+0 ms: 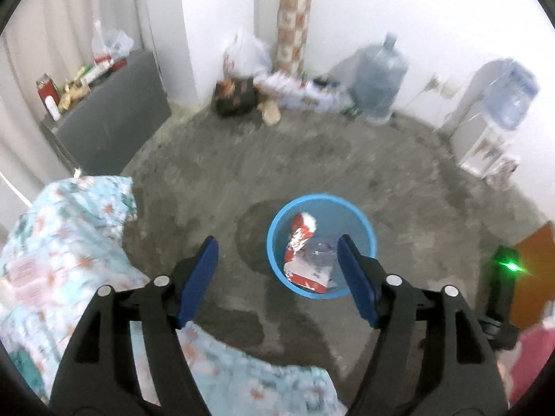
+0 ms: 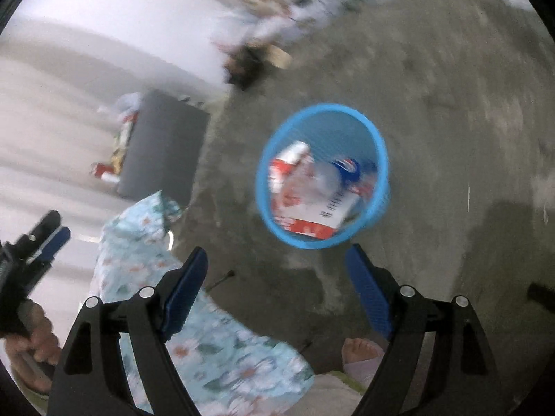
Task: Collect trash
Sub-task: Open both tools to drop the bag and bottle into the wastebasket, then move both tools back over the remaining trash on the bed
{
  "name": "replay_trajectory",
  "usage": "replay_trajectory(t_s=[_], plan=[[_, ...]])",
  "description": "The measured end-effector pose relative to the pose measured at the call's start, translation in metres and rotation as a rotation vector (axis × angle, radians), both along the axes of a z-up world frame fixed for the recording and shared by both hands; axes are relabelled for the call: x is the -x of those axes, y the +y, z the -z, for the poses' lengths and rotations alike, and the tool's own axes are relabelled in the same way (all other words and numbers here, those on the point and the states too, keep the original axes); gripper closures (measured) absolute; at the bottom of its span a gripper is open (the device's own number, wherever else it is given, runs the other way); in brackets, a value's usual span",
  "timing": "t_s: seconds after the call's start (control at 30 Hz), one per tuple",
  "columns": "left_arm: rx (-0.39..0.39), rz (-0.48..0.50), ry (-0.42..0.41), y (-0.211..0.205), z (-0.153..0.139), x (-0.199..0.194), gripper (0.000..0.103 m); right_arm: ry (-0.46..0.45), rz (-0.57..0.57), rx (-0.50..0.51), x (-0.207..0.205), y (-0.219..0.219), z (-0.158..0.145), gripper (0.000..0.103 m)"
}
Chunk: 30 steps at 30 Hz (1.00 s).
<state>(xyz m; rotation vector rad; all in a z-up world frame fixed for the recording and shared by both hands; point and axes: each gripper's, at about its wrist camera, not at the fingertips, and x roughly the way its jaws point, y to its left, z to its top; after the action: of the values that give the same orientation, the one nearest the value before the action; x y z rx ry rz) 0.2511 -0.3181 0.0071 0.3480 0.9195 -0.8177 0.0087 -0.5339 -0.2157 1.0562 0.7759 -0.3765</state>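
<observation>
Concrete floor (image 1: 312, 159), floral bedding (image 1: 69, 242) beside bin (image 1: 277, 239)

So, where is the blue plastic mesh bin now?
The blue plastic mesh bin stands on the grey concrete floor, right of the floral bedding, in both wrist views.

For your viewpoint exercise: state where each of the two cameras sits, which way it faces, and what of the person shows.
Left wrist: on the left gripper, angled down at the blue bin; only its open fingers show.
Right wrist: on the right gripper, tilted down at the bin; a foot and the left gripper show.
Shared: bin, red-and-white wrapper, floral fabric, grey cabinet.
</observation>
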Motion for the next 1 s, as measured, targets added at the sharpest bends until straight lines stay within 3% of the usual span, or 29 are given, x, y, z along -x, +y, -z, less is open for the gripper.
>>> replay_trajectory(t_s=[0.17, 0.3, 0.53, 0.7, 0.87, 1.0], plan=[[0.117, -0.047, -0.043, 0.089, -0.061, 0.039, 0.028, -0.043, -0.086, 0.229, -0.004, 0.055, -0.077, 0.012], [0.232, -0.169, -0.083, 0.186, -0.096, 0.071, 0.024, -0.089, -0.161, 0.365, -0.005, 0.105, -0.124, 0.007], [0.278, -0.438, -0.183, 0.335, -0.102, 0.125, 0.023, -0.144, -0.333, 0.525, -0.01, 0.185, -0.164, 0.007], [0.278, -0.603, -0.207, 0.407, -0.09, 0.154, 0.023, -0.263, -0.498, 0.499, -0.017, 0.226, -0.177, 0.007], [0.278, -0.691, -0.216, 0.452, -0.07, 0.173, 0.023, -0.299, -0.633, 0.372, -0.039, 0.263, -0.18, 0.007], [0.281, -0.707, -0.189, 0.47, -0.053, 0.178, 0.023, -0.286, -0.727, 0.248, -0.053, 0.292, -0.17, 0.02]])
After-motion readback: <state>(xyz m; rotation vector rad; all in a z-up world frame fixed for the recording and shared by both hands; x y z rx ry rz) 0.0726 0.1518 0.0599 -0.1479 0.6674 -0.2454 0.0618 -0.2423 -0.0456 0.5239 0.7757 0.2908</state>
